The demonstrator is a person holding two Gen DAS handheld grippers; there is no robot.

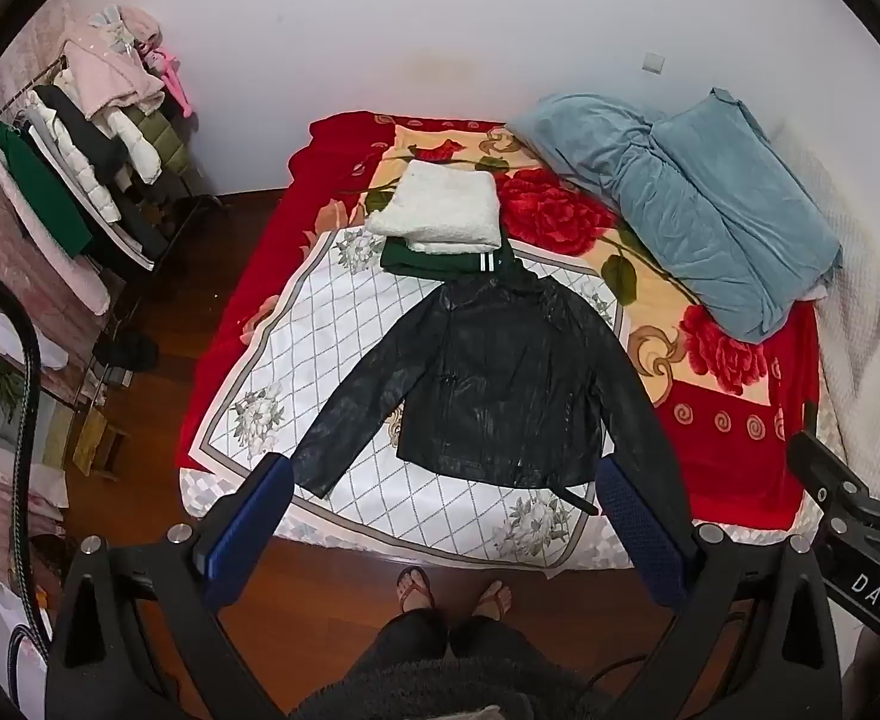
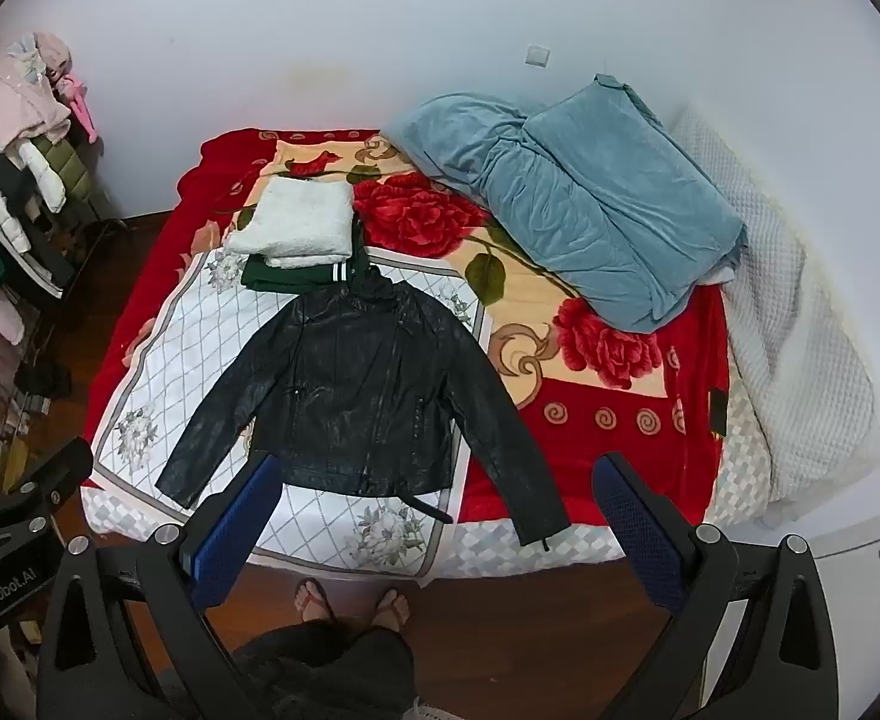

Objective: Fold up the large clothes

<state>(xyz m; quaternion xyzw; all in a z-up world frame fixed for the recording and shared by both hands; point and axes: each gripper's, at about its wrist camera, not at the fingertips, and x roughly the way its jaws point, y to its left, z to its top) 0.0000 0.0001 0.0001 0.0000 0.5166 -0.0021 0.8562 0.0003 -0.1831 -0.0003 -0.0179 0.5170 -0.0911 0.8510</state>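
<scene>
A black leather jacket (image 1: 488,384) (image 2: 356,384) lies flat, front up, on the white flower-patterned sheet (image 1: 296,348) (image 2: 176,348) on the bed, both sleeves spread out and down. Behind its collar sits a folded white fleece (image 1: 437,207) (image 2: 296,222) on a folded green garment (image 1: 434,261) (image 2: 290,276). My left gripper (image 1: 440,516) hangs open well above the jacket's hem, nothing between its blue pads (image 1: 248,528). My right gripper (image 2: 440,516) is open too, high over the jacket's right sleeve (image 2: 512,480), and also shows at the left wrist view's right edge (image 1: 848,498).
A crumpled blue quilt (image 1: 716,204) (image 2: 590,198) covers the bed's far right on a red rose blanket (image 1: 734,438) (image 2: 620,414). A loaded clothes rack (image 1: 92,162) (image 2: 14,180) stands left. A person's feet in flip-flops (image 1: 452,594) (image 2: 350,600) stand on the wooden floor at the bed's foot.
</scene>
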